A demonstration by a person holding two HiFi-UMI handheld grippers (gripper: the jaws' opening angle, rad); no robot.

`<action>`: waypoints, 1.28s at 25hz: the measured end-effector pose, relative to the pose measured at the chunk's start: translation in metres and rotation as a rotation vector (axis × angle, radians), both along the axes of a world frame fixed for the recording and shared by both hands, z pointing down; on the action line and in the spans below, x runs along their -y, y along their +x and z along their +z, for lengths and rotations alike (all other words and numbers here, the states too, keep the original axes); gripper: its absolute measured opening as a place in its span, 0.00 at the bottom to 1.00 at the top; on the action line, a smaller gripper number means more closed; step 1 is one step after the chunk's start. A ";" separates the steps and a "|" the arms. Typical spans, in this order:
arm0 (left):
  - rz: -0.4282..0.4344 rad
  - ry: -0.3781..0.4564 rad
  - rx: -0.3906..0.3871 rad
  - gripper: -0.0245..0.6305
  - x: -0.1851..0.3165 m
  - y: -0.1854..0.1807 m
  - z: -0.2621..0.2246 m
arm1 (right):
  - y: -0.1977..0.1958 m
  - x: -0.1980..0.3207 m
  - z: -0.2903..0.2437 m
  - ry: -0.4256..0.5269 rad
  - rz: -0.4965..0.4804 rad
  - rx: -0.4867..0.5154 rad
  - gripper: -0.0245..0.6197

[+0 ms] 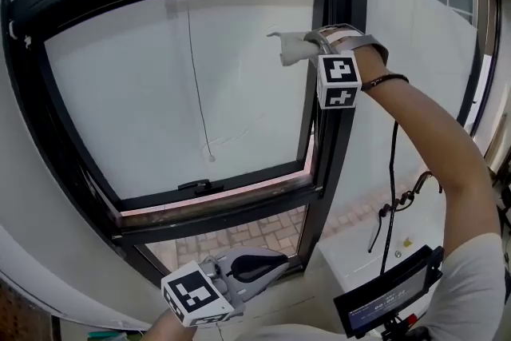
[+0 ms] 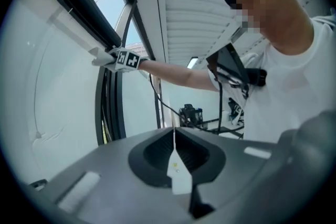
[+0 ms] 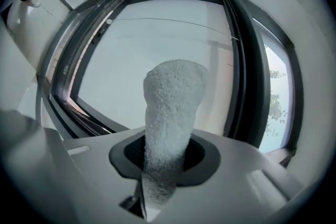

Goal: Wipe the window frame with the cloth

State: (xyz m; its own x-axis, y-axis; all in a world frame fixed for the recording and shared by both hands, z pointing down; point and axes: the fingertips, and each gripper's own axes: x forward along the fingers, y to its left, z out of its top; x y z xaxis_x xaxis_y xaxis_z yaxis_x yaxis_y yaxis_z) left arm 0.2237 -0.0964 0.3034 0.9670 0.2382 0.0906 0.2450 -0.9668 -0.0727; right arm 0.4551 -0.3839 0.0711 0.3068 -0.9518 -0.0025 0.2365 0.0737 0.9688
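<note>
Right now my right gripper (image 1: 318, 44) is clamped on the cloth (image 1: 291, 49), held up high just beside the window frame (image 1: 345, 148). My left gripper (image 1: 259, 263) is closed on nothing, down low. If I rub too hard, I think the cloth could slip out.

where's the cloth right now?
Head view, upper right: the cloth is clamped in the right tool, sticking out leftward over the white pane beside the black vertical window frame.
</note>
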 end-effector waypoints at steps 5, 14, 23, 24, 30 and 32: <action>-0.031 0.008 -0.017 0.06 0.013 0.001 -0.001 | 0.023 0.015 -0.100 0.132 0.085 -0.136 0.19; -0.036 -0.024 -0.025 0.06 0.016 0.015 0.006 | 0.058 0.030 -0.127 0.124 0.205 -0.193 0.19; -0.022 -0.012 -0.014 0.06 0.010 0.020 0.006 | 0.095 0.001 -0.112 0.110 0.272 -0.125 0.19; -0.016 -0.010 -0.012 0.06 0.009 0.020 0.006 | 0.099 -0.003 -0.108 0.106 0.282 -0.113 0.19; 0.006 -0.011 0.002 0.06 0.005 0.012 0.012 | 0.096 -0.025 -0.069 0.071 0.257 -0.035 0.19; 0.004 -0.005 0.007 0.06 0.006 0.007 0.013 | 0.080 -0.030 -0.059 0.069 0.226 -0.018 0.19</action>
